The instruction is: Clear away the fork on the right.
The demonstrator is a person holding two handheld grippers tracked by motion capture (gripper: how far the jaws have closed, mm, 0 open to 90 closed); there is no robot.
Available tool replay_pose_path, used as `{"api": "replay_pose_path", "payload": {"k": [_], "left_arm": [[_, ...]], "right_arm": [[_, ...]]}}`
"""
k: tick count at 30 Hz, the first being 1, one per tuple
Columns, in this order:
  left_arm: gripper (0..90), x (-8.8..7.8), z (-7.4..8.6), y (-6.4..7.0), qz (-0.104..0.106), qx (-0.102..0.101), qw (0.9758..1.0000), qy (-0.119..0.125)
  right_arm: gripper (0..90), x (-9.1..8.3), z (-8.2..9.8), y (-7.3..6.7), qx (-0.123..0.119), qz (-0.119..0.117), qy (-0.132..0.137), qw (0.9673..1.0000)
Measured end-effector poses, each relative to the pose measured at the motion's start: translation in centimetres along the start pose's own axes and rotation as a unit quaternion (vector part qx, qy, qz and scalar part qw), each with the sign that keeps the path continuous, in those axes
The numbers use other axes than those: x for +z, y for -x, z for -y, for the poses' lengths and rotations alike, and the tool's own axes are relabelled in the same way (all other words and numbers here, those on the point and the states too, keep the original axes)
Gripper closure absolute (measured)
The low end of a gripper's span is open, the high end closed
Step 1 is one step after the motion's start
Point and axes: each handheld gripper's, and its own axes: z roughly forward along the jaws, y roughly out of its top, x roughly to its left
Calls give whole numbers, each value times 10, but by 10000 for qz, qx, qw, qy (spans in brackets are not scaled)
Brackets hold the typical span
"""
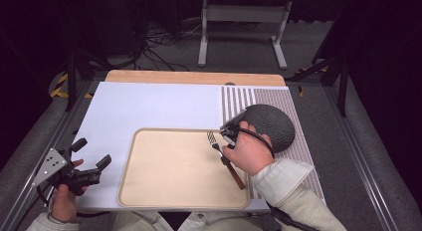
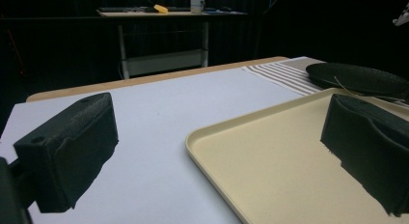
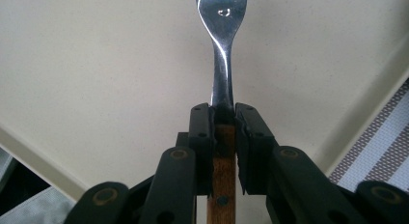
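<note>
A fork with a metal head (image 1: 212,138) and a brown wooden handle is over the right part of a cream tray (image 1: 169,198). My right gripper (image 1: 219,149) is shut on the fork where the metal neck meets the wood. In the right gripper view the fork (image 3: 222,50) points away over the tray floor (image 3: 96,64), pinched between the jaws of the right gripper (image 3: 223,119). My left gripper (image 1: 92,153) is open at the near left over the white mat, holding nothing. In the left gripper view its jaws (image 2: 222,125) stand wide apart, beside the tray's rim (image 2: 202,137).
A dark round plate (image 1: 271,125) lies on a striped placemat (image 1: 239,99) at the right, just beyond the tray's far right corner; it also shows as a plate (image 2: 357,77) in the left gripper view. A white mat (image 1: 149,104) covers the table's left and middle.
</note>
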Motion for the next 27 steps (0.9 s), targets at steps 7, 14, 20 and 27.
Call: {"api": "replay_pose_path", "payload": {"k": [7,14,20,27], "left_arm": [[1,0,0,0,14,5,10000,-16],[1,1,0,0,19,8,10000,-13],[1,1,0,0,22,11,10000,-14],[1,1,0,0,23,8,10000,-10]], "right_arm": [[780,11,0,1,102,-6,-110,9999],[780,18,0,1,202,24,-167,9997],[780,23,0,1,222,32,-212,9995],[779,26,0,1,284,53,-279,9992]]}}
